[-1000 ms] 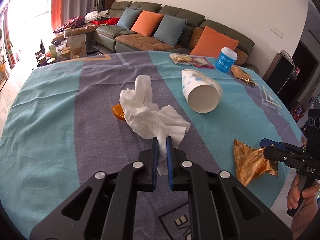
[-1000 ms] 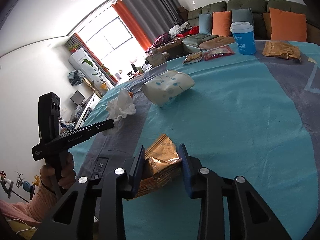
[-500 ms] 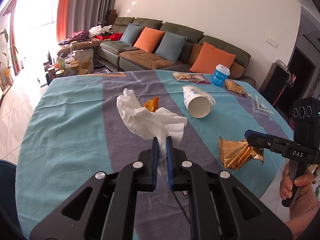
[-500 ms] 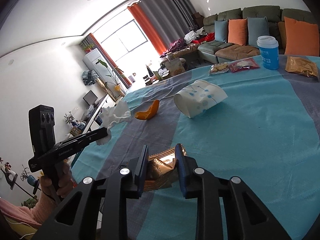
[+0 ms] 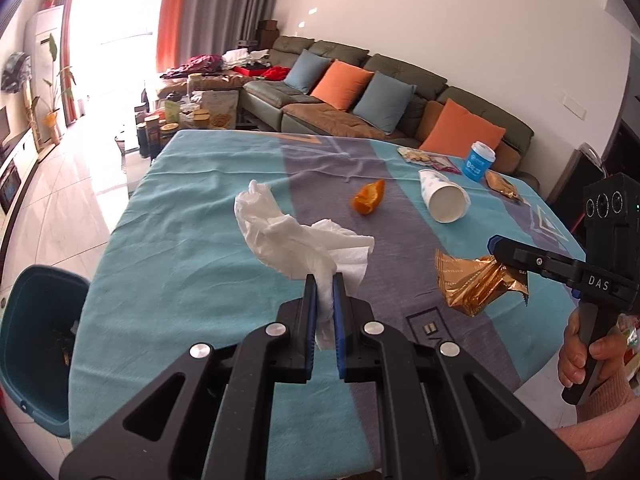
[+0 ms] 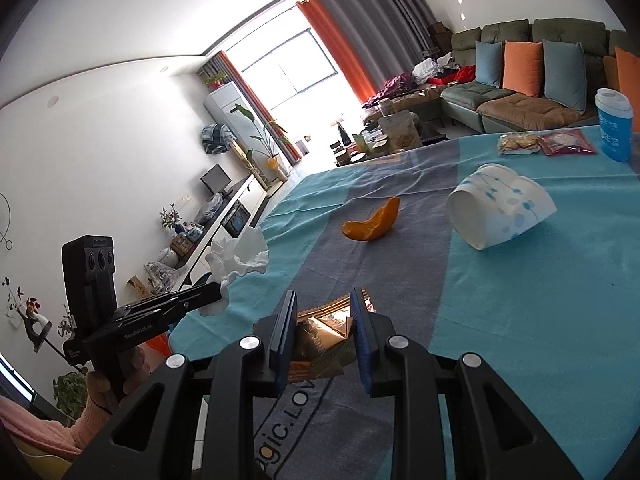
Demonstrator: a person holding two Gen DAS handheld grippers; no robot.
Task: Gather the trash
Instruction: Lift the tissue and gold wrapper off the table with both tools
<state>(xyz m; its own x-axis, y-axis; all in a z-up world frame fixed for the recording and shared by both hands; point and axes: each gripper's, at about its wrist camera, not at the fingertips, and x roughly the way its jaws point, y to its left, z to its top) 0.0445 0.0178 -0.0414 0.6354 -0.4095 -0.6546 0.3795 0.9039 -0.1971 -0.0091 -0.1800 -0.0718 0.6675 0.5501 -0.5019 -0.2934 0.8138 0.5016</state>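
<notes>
My left gripper (image 5: 324,280) is shut on a crumpled white tissue (image 5: 296,240) and holds it above the near part of the table; the tissue also shows in the right wrist view (image 6: 238,260). My right gripper (image 6: 324,304) is shut on a crinkled gold foil wrapper (image 6: 320,332), lifted off the cloth; the wrapper also shows in the left wrist view (image 5: 472,280). An orange peel (image 5: 368,198) and a tipped white paper cup (image 5: 444,200) lie on the teal and grey tablecloth (image 5: 180,240). A teal trash bin (image 5: 32,340) stands on the floor at the table's left.
At the table's far right stand a blue lidded cup (image 5: 478,161), snack packets (image 5: 430,159) and another gold wrapper (image 5: 502,186). A green sofa with cushions (image 5: 360,96) is behind the table. Tiled floor lies to the left.
Both grippers rose and pulled back from the table with their loads. The tissue came off the orange peel, and the gold wrapper left the cloth. The trash bin came into view.
</notes>
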